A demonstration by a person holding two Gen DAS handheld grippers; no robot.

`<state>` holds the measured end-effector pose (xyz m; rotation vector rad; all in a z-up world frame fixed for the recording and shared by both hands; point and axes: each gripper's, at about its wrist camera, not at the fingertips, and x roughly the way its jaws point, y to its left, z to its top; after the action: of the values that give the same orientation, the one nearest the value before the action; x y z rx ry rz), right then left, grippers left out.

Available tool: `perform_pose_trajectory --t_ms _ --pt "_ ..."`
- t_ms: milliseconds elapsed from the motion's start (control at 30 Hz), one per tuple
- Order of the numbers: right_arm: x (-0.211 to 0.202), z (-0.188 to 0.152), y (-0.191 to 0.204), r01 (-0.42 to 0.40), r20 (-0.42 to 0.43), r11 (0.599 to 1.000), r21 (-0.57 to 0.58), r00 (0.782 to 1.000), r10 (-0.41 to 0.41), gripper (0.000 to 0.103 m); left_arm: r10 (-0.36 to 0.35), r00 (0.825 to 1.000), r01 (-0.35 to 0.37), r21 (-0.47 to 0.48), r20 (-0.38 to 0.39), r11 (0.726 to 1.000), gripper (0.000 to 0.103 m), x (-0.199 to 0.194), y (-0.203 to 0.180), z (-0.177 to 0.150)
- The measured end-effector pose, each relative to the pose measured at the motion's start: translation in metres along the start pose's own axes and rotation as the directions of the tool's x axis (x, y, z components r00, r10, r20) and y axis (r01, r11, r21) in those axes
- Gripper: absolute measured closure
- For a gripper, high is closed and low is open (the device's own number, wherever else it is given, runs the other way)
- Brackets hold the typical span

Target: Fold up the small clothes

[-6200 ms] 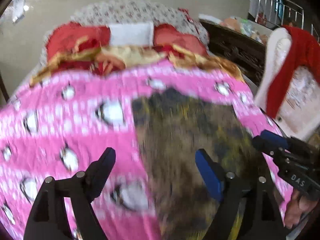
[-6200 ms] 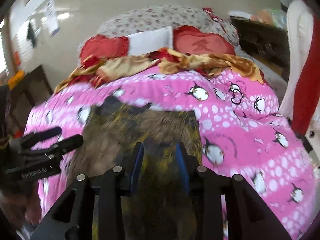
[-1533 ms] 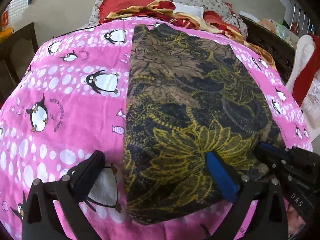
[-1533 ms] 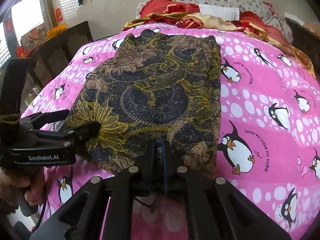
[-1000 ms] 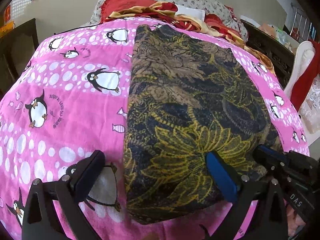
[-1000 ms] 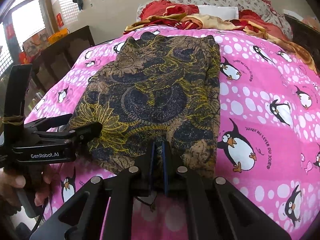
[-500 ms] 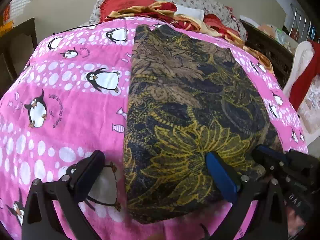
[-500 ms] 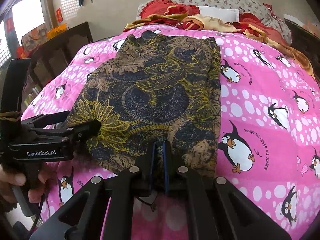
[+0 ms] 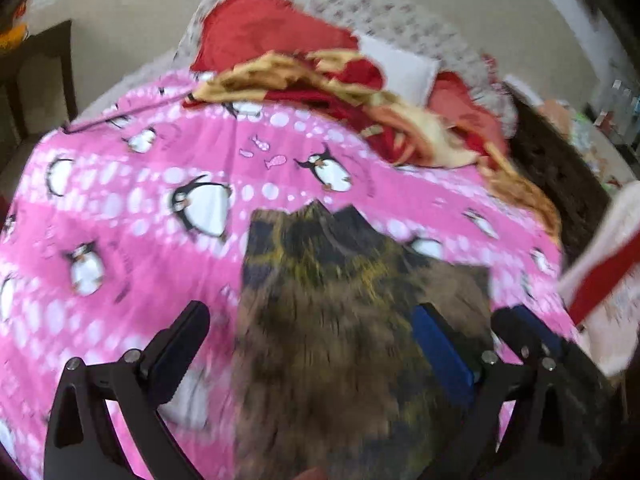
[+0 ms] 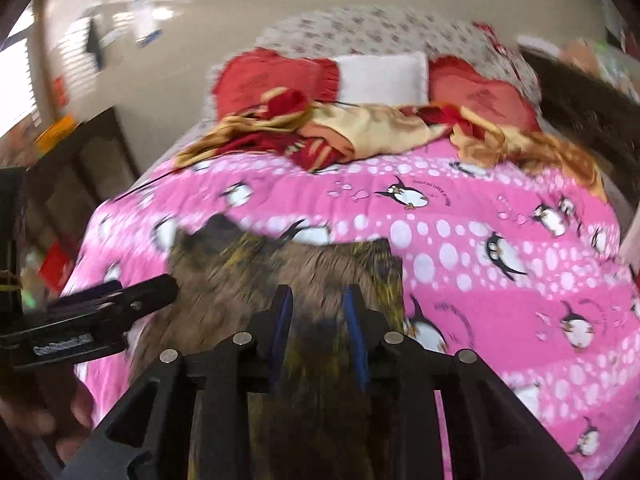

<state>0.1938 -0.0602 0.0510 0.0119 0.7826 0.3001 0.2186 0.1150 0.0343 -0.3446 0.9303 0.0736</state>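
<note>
From the left wrist view the left tongs (image 9: 308,340) stand spread wide, one black finger low at the left and the blue-padded one at the right, with nothing pinched; the dark, gold-patterned garment (image 9: 340,320) lies blurred between and beyond them, and whether either finger touches the cloth cannot be told. Just right of the blue pad the tip of the right tongs (image 9: 524,332) pokes in over the garment's edge. Under it all is the pink penguin bedspread (image 9: 120,208) of a bed — beyond the tongs, at the far end, a heap of red and gold cloth (image 9: 352,92) and a white pillow (image 9: 404,68) against a pale wall, and dark carved furniture (image 9: 560,168) off to the right. From the right wrist view the right tongs (image 10: 318,320) show a modest gap between their blue pads, and they are opening; the garment (image 10: 288,264) lies beneath and ahead of them, motion-blurred, so no grip on it can be made out. Left of them the left tongs (image 10: 120,296) reach in over the garment's left edge, with a hand (image 10: 52,416) below. Ahead stretches the bedspread (image 10: 500,240), then red cushions (image 10: 276,76) flanking the pillow (image 10: 380,76) — a bright window (image 10: 16,84) sits far left.
</note>
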Motion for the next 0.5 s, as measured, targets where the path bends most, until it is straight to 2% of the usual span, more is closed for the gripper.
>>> perform_pose_trajectory --t_ms 67,133,200,267,500 --pt "0.019 0.009 0.001 0.015 -0.014 1.000 0.009 1.000 -0.015 0.081 0.020 1.000 -0.020 -0.010 -0.005 1.000 0.000 0.020 -0.006 0.007" --pt "0.036 0.013 0.005 0.015 -0.010 1.000 -0.005 1.000 -0.015 0.081 0.069 0.997 -0.070 0.036 0.032 0.997 0.000 0.036 -0.014 0.010" --pt "0.048 0.011 0.003 0.022 -0.027 1.000 -0.014 0.999 -0.022 0.081 0.109 0.993 -0.110 0.035 0.038 0.993 0.000 0.054 -0.011 0.010" --pt "0.062 0.004 0.001 0.047 -0.044 0.998 -0.035 0.998 -0.048 0.081 0.069 0.997 -0.070 -0.001 0.039 0.998 0.000 0.066 -0.003 0.009" --pt "0.072 -0.009 -0.002 0.042 -0.025 0.998 -0.038 0.999 -0.043 0.081 0.032 0.998 -0.031 -0.022 0.062 0.999 0.000 0.071 0.005 0.001"
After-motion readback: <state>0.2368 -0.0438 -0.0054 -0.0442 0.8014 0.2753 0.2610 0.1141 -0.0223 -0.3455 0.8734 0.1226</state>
